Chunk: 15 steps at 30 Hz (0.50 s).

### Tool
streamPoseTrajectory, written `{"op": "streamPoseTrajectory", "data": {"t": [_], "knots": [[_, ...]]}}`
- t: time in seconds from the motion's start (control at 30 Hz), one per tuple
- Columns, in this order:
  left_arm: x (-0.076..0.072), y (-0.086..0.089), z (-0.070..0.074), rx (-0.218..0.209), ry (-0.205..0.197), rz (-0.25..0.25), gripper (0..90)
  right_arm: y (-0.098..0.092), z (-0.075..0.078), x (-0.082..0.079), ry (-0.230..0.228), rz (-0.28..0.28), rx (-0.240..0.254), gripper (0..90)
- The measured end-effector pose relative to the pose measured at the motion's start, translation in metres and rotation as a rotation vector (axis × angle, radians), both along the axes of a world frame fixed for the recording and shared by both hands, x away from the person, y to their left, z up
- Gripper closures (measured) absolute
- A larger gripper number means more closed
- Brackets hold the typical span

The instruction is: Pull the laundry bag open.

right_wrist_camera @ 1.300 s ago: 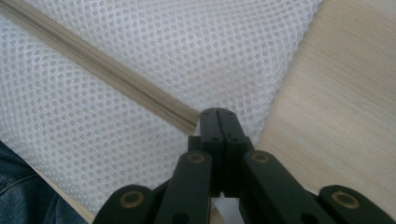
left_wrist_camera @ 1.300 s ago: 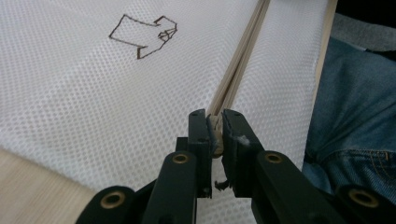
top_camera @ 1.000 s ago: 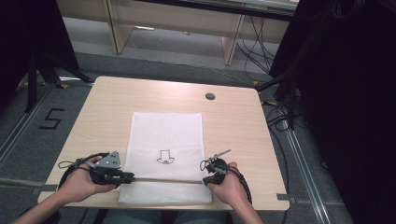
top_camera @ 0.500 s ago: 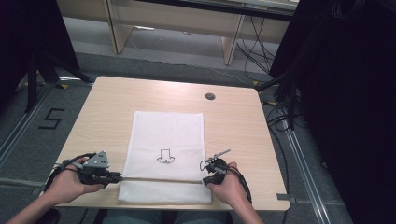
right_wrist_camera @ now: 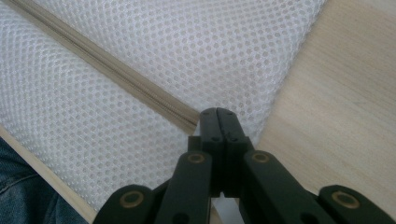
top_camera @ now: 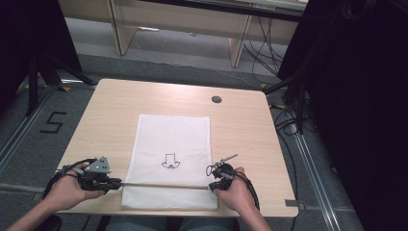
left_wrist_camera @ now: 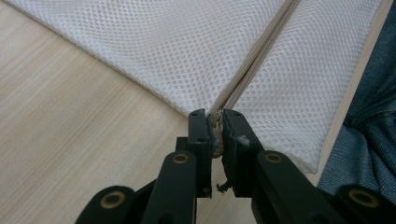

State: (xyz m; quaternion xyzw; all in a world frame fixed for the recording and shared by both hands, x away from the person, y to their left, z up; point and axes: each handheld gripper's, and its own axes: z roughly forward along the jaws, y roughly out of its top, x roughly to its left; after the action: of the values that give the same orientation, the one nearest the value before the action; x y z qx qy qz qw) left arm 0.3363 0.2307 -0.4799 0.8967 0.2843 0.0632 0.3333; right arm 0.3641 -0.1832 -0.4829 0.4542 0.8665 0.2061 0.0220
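Note:
A white mesh bag lies flat on the wooden table, a beige zipper running across its near end. At the bag's left edge my left gripper is shut on the zipper pull, and the zipper tape stretches away from its jaws over the mesh. My right gripper sits at the bag's right edge. Its jaws are pressed tight together at the end of the zipper, pinching the mesh there.
A small black drawing marks the bag's middle. A round cable hole sits at the table's far right. The table's front edge runs close behind both hands, with the person's jeans beyond it. Cables lie on the floor at the right.
My left gripper has slid to the left along the near end of the bag, out past its left edge. The right gripper has stayed in place.

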Motion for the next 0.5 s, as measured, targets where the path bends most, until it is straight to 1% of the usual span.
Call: {"op": "streamPoseTrajectory", "data": {"t": [0.1,0.13,0.17,0.2,0.23,0.27,0.3,0.33,0.37,0.4,0.43,0.47,0.5], "knots": [[0.0004,0.0000,-0.0015,-0.004,-0.011,0.001,81.8,-0.0001,0.0002,0.0002,0.000,0.000,0.002,90.0],[0.0002,-0.0002,-0.0018,-0.010,-0.011,0.003,81.8,-0.0009,-0.0003,0.0013,-0.010,0.022,0.000,90.0],[-0.0011,-0.0011,-0.0026,-0.031,0.000,0.015,81.7,0.0001,0.0000,0.0000,-0.001,0.000,0.000,90.0],[-0.0002,-0.0003,-0.0027,-0.027,-0.001,0.004,81.6,0.0000,0.0000,-0.0003,-0.001,-0.002,0.000,90.0],[0.0013,0.0013,-0.0017,-0.007,-0.011,-0.023,81.5,-0.0001,0.0002,-0.0006,0.000,-0.001,0.002,90.0],[0.0012,0.0010,-0.0021,-0.014,-0.010,-0.019,81.0,-0.0002,-0.0004,-0.0008,-0.004,-0.003,0.004,90.0],[0.0012,0.0004,-0.0018,-0.029,-0.019,-0.001,80.1,0.0004,0.0001,-0.0020,-0.001,-0.017,0.000,90.0],[0.0004,-0.0004,-0.0017,-0.058,-0.010,0.019,78.2,0.0003,-0.0001,-0.0023,-0.003,-0.017,0.002,89.9],[0.0010,0.0004,0.0001,-0.074,-0.016,0.021,76.2,0.0001,0.0000,-0.0023,-0.002,-0.012,0.004,89.1],[0.0011,0.0004,0.0009,-0.107,-0.011,0.040,74.2,-0.0001,0.0001,-0.0024,-0.001,-0.012,0.008,87.4],[0.0016,0.0009,0.0020,-0.130,-0.016,0.048,71.7,-0.0002,0.0004,-0.0029,-0.015,-0.006,0.007,86.2],[0.0021,0.0009,0.0031,-0.154,-0.034,0.049,68.2,0.0000,0.0004,-0.0033,-0.022,0.001,0.005,85.3],[0.0022,0.0006,0.0034,-0.174,-0.044,0.062,64.4,0.0010,0.0017,-0.0047,-0.006,-0.018,-0.005,84.1]]}}
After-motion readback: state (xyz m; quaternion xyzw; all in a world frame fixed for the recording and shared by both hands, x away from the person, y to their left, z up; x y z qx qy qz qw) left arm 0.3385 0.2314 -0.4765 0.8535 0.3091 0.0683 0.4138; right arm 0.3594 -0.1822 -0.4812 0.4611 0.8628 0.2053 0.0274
